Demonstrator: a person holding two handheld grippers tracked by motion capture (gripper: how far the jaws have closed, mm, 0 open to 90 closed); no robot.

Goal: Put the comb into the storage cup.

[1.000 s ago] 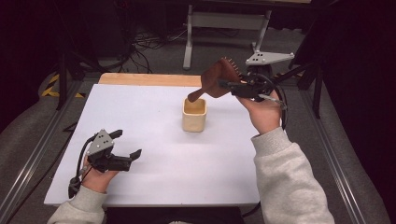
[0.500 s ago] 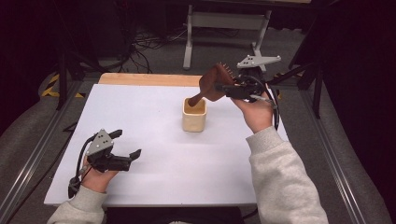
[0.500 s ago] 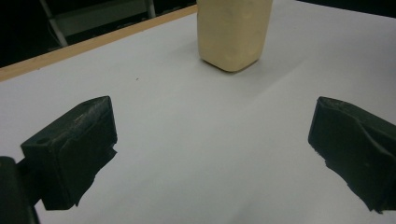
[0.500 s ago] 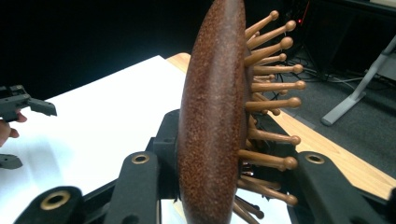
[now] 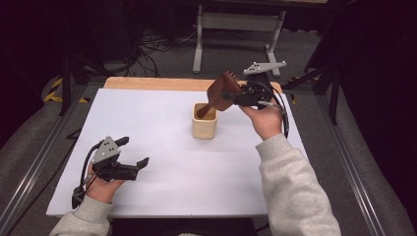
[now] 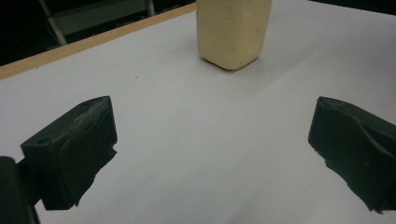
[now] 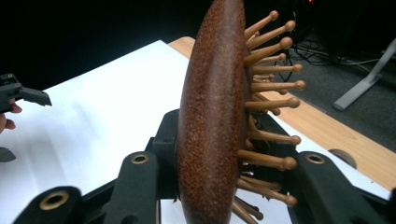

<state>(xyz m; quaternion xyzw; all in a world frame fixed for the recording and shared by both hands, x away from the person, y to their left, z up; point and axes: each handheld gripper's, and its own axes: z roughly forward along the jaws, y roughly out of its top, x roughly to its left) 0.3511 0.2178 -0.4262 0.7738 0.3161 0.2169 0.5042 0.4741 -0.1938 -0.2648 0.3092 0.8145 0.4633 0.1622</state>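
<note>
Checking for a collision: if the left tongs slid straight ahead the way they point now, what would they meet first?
Probably the cream cup: it stands ahead of the open left tongs, slightly right of centre, with bare white table between. Depth is hard to judge.

Left claw (image 5: 132,153) agape, right claw (image 5: 231,94) clamped, raised
</note>
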